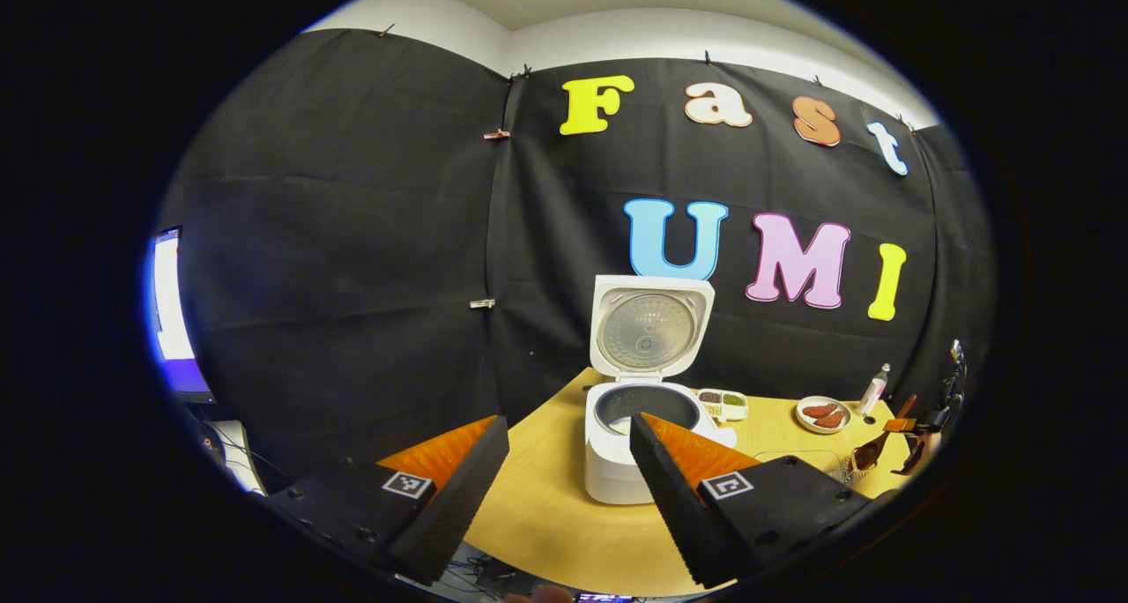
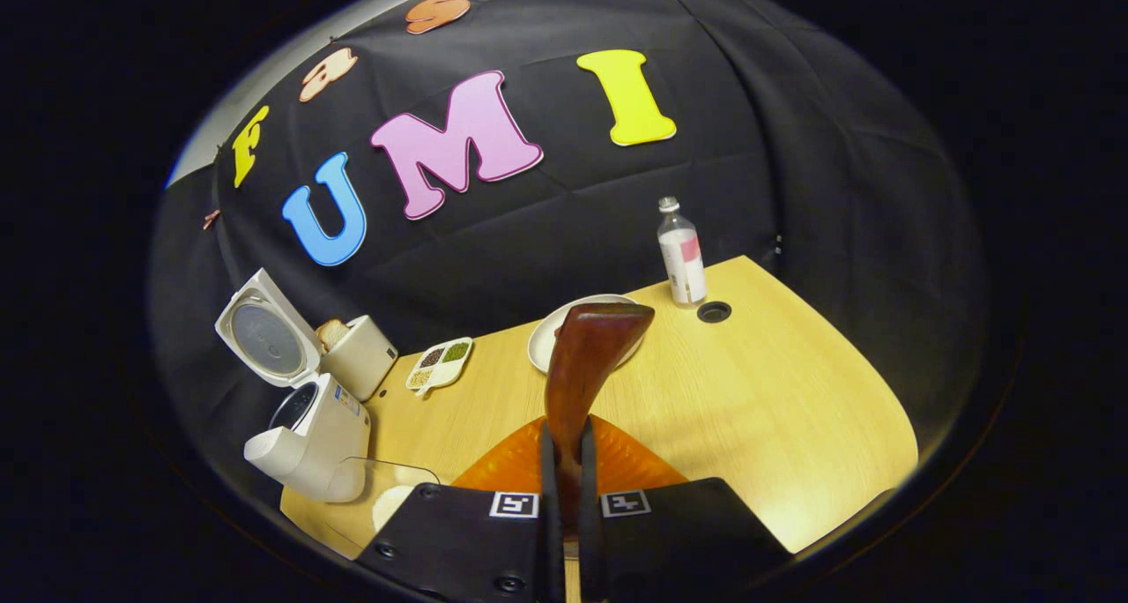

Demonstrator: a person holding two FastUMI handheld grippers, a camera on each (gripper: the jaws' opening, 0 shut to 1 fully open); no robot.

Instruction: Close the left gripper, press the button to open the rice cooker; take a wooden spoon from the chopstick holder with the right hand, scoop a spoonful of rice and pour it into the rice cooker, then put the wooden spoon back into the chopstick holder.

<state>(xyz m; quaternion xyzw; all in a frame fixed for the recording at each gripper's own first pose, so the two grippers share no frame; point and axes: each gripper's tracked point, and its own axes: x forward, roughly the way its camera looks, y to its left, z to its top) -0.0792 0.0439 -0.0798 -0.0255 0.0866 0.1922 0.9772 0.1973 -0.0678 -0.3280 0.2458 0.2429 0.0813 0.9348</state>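
Right tool (image 2: 564, 462) is clenched on the spoon (image 2: 586, 365), both fingers pressed flat against the narrow handle; the spoon is smooth, dark reddish wood, and its broad rounded bowl stands up above the fingertips. Each finger base carries a small square black-and-white marker. Left tool (image 1: 568, 457) is released, its two wedge-shaped fingers spread wide with nothing between them, ribbed pads on the inner faces and the same square markers behind. Between those fingers, in the left gripper view, stands the cooker (image 1: 643, 409), a white, glossy, rounded box with its lid swung upright; the inner lid is a round disc of dull metal, and the dark pot is open. It sits on the surface (image 1: 546, 497), pale wood-grain with a rounded edge. Just right of the cooker lies a small white tray (image 1: 723, 402) divided into compartments of brown and green grains. In the right gripper view, a white round plate (image 2: 542, 338) lies behind the spoon, and a clear plastic bottle (image 2: 682, 255) with a white cap and a white-and-pink label, too small to read, stands upright beside a dark round hole (image 2: 714, 311) in the surface. A white toaster (image 2: 357, 356) holding a slice of bread stands just behind the cooker. No brand writing can be read.
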